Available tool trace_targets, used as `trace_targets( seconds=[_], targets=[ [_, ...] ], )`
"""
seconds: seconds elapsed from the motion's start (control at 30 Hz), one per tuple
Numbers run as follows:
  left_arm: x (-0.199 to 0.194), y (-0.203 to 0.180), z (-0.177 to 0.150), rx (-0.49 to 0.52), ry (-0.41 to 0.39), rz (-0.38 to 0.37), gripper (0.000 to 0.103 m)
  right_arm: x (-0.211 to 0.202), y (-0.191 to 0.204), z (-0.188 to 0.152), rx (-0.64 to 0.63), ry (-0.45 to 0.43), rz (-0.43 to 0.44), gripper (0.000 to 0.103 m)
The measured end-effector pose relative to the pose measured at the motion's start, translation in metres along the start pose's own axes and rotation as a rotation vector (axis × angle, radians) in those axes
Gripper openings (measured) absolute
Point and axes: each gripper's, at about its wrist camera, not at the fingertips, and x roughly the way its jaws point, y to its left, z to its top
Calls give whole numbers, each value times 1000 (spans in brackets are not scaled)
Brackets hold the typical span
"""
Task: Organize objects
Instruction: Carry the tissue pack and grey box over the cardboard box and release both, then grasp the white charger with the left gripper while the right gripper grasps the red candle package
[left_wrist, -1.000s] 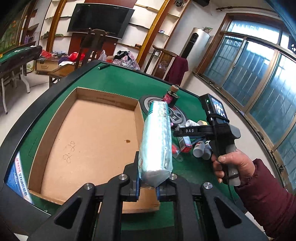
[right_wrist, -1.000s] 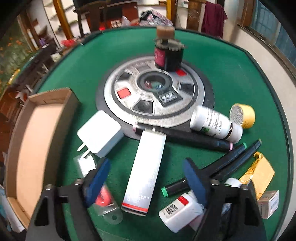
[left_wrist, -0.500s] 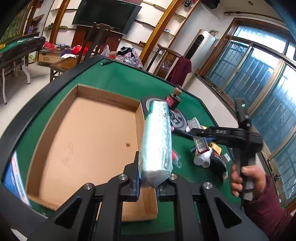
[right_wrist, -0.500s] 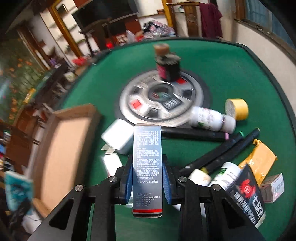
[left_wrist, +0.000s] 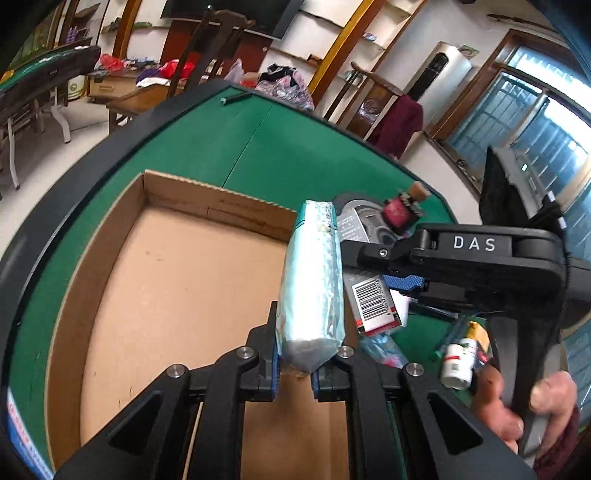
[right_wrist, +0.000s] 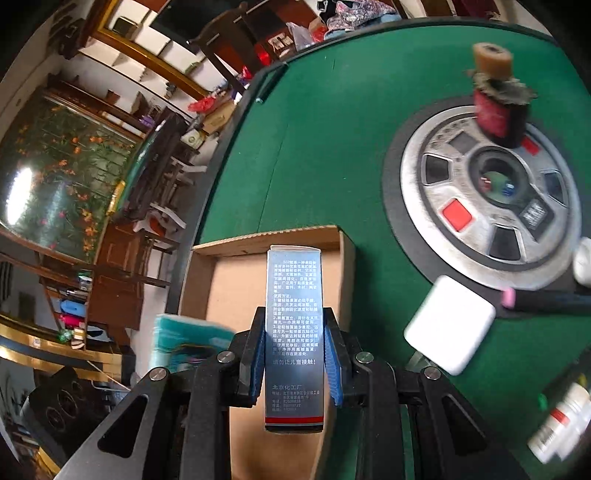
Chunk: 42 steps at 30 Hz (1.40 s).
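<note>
My left gripper (left_wrist: 308, 363) is shut on a pale teal tissue pack (left_wrist: 312, 284), held above the right part of a shallow cardboard box (left_wrist: 173, 280). Just to its right, my right gripper (left_wrist: 391, 284) is shut on a silver carton with a barcode (left_wrist: 373, 301), over the box's right wall. In the right wrist view my right gripper (right_wrist: 294, 360) pinches that silver carton (right_wrist: 294, 325) upright above the cardboard box (right_wrist: 236, 273). The teal tissue pack (right_wrist: 184, 341) shows blurred at lower left.
On the green table (right_wrist: 317, 147) lie a round grey control disc (right_wrist: 487, 199), a red spool-like jar (right_wrist: 496, 99), a white charger (right_wrist: 448, 330), a black marker (right_wrist: 546, 300) and a white bottle (right_wrist: 557, 424). A person's hand (left_wrist: 517, 410) holds the right gripper. Chairs stand behind.
My right gripper closed on the silver carton, lifted it off the table and carried it left over the box. My left gripper with the tissue pack moved further over the box.
</note>
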Motion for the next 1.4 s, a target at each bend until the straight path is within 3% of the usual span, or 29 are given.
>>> trace_targets(
  seconds=[0.2,0.23,0.3,0.33,0.37,0.5,0.57,0.67,0.83,0.97,1.07,1.23,1.4],
  targets=[
    [24,10,2,-32,20,0,12,29,12,11,-52,-10,-104,30],
    [26,11,3,-36,20,4,18,33,13,13,-57,-10,-111,31],
    [28,12,3,-49,20,2,38,34,13,16,-62,-11,-128,31],
    [28,13,2,-54,16,8,53,34,11,17,-63,-13,-135,35],
    [26,13,2,-61,9,19,60,34,10,17,-67,-20,-143,40],
    [14,9,-2,-76,-23,24,65,17,12,12,-101,-77,-151,44],
    [9,7,-9,-88,-45,21,70,0,11,7,-116,-122,-163,63],
    [12,-1,-21,-64,-18,40,70,-22,13,-7,-151,-193,-174,73],
    [14,-12,-31,-5,36,83,70,-53,-3,-36,-175,-234,-194,73],
    [8,-11,-43,22,81,58,70,-71,-25,-58,-133,-223,-172,73],
    [-6,-14,-45,42,21,66,70,-89,-43,-75,-107,-230,-156,74],
    [-7,-22,-43,86,40,166,70,-121,-62,-99,-75,-277,-144,78],
    [-5,-34,-47,212,137,280,70,-145,-76,-109,-74,-329,-162,81]
  ],
)
